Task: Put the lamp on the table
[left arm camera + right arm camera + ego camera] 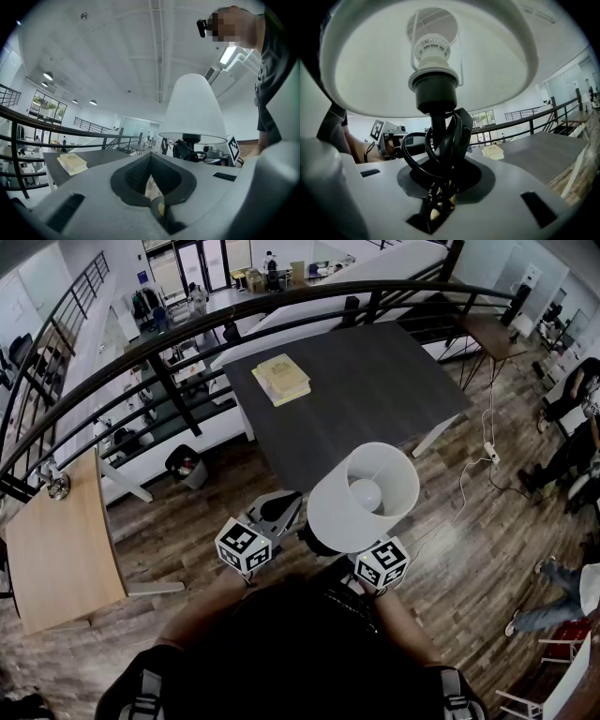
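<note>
Head view, looking steeply down. The lamp [364,495] stands upright in the right tongs [440,174], its white shade open to the camera with the bulb showing inside. It is carried in the air at the near edge of the dark worktop [375,390], not standing on it.

Right gripper view: these tongs are clamped on the lamp's dark stem below the socket. A black cord [421,157] is looped round the stem and caught in the same grip.

The left tongs [277,507] sit just left of the lamp without touching it. In the left gripper view their two halves meet at the tip and nothing lies between them (the shade rises to the right of that view).

Each gripper bears a cube with square markers, the left cube [244,546] and the right cube [382,563].

A yellow book [282,379] lies flat on the far left part of the worktop. A dark railing [169,343] curves past its far side. Wooden floor [459,549] lies below.
</note>
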Motion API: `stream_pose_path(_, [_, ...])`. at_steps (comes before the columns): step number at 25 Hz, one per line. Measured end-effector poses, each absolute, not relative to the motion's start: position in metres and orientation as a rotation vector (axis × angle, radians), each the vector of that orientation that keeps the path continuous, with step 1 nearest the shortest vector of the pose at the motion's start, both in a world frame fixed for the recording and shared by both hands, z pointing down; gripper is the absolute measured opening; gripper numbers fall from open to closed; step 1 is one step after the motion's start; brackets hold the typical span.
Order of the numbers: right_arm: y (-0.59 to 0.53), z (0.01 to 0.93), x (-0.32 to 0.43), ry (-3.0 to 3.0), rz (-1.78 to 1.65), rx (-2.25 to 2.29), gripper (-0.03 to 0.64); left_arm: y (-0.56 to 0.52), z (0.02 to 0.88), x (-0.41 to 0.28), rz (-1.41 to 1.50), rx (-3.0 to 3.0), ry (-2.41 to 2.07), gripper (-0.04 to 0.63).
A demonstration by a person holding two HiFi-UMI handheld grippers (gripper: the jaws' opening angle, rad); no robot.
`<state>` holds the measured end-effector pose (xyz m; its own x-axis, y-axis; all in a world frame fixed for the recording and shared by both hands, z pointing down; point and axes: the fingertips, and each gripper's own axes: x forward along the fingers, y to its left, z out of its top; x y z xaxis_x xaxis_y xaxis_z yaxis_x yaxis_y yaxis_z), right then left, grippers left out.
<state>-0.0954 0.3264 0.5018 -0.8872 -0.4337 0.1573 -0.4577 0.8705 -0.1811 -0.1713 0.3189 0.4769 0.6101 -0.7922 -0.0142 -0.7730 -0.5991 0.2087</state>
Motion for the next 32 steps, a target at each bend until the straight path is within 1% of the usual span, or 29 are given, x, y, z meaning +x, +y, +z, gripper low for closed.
stream_pose_path(10, [0.306, 0.500, -0.085, -2.930, 0.324, 0.728, 0.097, 0.302, 0.482, -0.160, -0.135, 2.657, -1.268, 0.009])
stream_pose_path(18, [0.268, 0.500, -0.050, -2.937, 0.329, 0.769, 0.097, 0.258, 0.482, -0.120, -0.123, 2.683, -1.209, 0.009])
stream_pose_path(24, [0.224, 0.498, -0.006, -2.946, 0.312, 0.808, 0.097, 0.207, 0.481, -0.074, -0.124, 2.711, -1.182, 0.009])
stream_pose_path(32, [0.171, 0.487, 0.071, -2.921, 0.305, 0.829, 0.097, 0.138, 0.464, 0.015, -0.162, 2.756, -1.129, 0.009])
